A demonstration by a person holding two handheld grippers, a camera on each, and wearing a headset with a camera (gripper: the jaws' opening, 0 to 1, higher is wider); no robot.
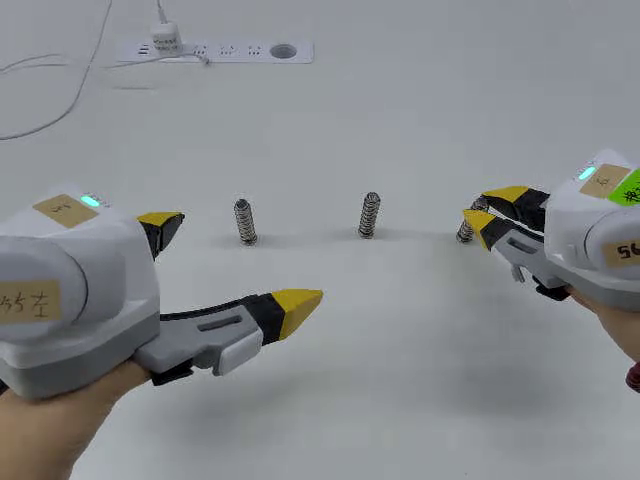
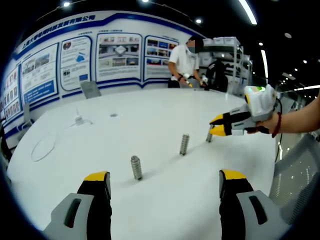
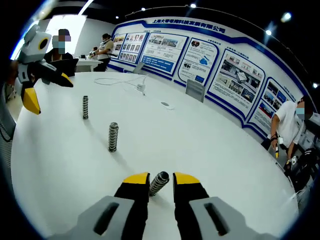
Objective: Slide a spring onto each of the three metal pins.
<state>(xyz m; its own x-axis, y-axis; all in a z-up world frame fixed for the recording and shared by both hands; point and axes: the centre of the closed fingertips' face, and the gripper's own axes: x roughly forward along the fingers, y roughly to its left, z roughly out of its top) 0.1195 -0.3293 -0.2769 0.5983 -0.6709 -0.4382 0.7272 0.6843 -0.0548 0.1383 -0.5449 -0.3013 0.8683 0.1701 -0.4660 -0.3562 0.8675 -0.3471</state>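
Left gripper (image 1: 237, 258): released, jaws spread wide and holding nothing; it hovers above the table (image 1: 400, 380) in front of the left spring.
Left spring (image 1: 245, 222): upright on the table, free of both grippers.
Middle spring (image 1: 370, 215): upright, well apart from its neighbours on either side.
Right spring (image 1: 466, 228): at the right end of the row, partly hidden behind the yellow tips in the head view.
Right gripper (image 1: 476, 206): clenched on the right spring, jaws narrowed to the coil's width.
Pins: not distinguishable inside the coils in any view.
Head view, particular: a power strip (image 1: 215, 50) at the far edge of the table, a white plug (image 1: 165, 38) seated at its left end, a white cable (image 1: 60, 75) trailing off to the left.
Left gripper view, particular: the three springs run in a diagonal row away to the right; the right gripper comes in from the right at the farthest coil; a person (image 2: 185, 62) stands beyond the table before blue wall panels (image 2: 120, 55).
Right gripper view, particular: the right spring sits tilted between the two yellow tips, touching both; the left gripper shows at upper left, jaws parted.
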